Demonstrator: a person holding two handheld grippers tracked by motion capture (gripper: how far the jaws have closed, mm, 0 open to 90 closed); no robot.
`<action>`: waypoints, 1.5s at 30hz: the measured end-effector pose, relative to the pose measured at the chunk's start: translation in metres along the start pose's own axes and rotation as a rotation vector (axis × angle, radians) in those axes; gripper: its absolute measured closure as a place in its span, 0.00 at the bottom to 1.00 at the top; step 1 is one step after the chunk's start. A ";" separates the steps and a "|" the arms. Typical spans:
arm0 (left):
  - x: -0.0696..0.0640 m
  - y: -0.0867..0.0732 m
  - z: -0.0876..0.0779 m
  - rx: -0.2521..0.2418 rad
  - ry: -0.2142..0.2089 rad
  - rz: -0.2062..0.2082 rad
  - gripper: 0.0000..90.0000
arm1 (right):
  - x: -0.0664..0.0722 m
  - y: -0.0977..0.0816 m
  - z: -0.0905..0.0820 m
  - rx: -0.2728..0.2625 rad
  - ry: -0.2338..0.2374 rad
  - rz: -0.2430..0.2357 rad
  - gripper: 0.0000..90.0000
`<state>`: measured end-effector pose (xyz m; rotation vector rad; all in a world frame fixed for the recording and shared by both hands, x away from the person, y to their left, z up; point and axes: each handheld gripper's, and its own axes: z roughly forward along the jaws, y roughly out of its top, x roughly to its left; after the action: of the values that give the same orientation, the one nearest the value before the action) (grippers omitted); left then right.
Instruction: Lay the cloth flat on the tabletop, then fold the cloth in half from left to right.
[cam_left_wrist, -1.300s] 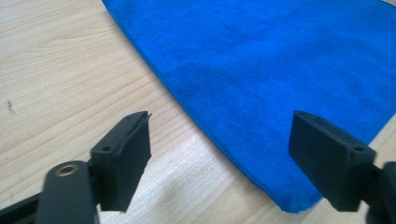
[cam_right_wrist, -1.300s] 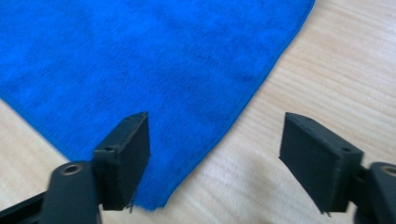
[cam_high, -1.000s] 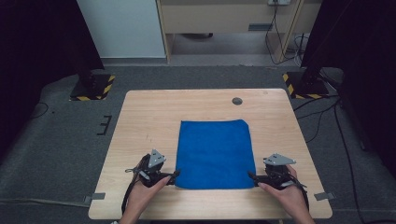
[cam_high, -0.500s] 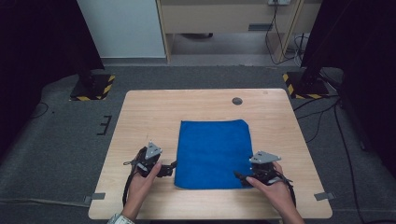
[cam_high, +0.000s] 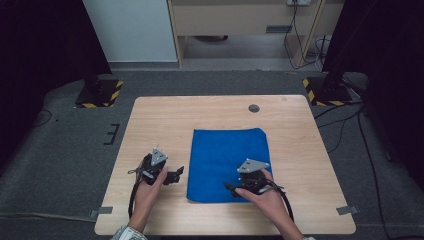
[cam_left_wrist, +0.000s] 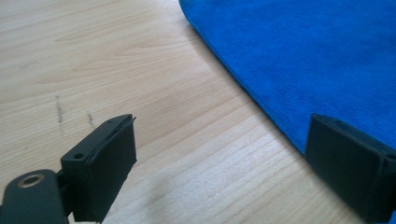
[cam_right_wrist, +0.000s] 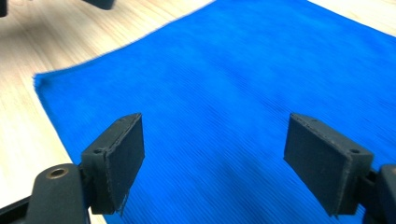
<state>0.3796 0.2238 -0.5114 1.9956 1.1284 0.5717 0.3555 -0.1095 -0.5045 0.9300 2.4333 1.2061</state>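
Note:
A blue cloth (cam_high: 227, 155) lies flat in the middle of the wooden table (cam_high: 160, 120). My left gripper (cam_high: 176, 175) is open just left of the cloth's left edge, low over bare wood. In the left gripper view (cam_left_wrist: 224, 163) its right jaw reaches the edge of the cloth (cam_left_wrist: 303, 56). My right gripper (cam_high: 231, 188) is over the cloth's near edge and points left. In the right gripper view (cam_right_wrist: 215, 158) its jaws stand apart above the cloth (cam_right_wrist: 224, 79) and have just been closing a little, with no fold pinched between them.
A small dark round disc (cam_high: 254, 108) sits near the table's far edge. Black stands with yellow-black striped bases (cam_high: 97, 95) (cam_high: 325, 92) are on the floor at both far corners. Cables trail on the floor at right.
The right hand has slid left from the cloth's near right corner to the middle of its near edge. The left hand has drawn slightly away from the near left corner.

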 end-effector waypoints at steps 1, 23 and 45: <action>0.000 0.000 0.001 0.005 0.007 0.013 0.09 | 0.007 0.005 0.007 0.010 0.009 -0.014 0.22; 0.017 0.001 0.004 -0.001 0.041 -0.019 0.09 | 0.059 0.030 0.041 0.056 0.122 -0.085 0.24; 0.029 -0.002 0.000 -0.015 0.049 -0.068 0.09 | 0.100 0.031 0.067 0.098 0.173 -0.155 0.23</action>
<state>0.3931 0.2490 -0.5123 1.9323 1.2128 0.5951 0.3262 0.0104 -0.5171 0.6712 2.6651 1.1656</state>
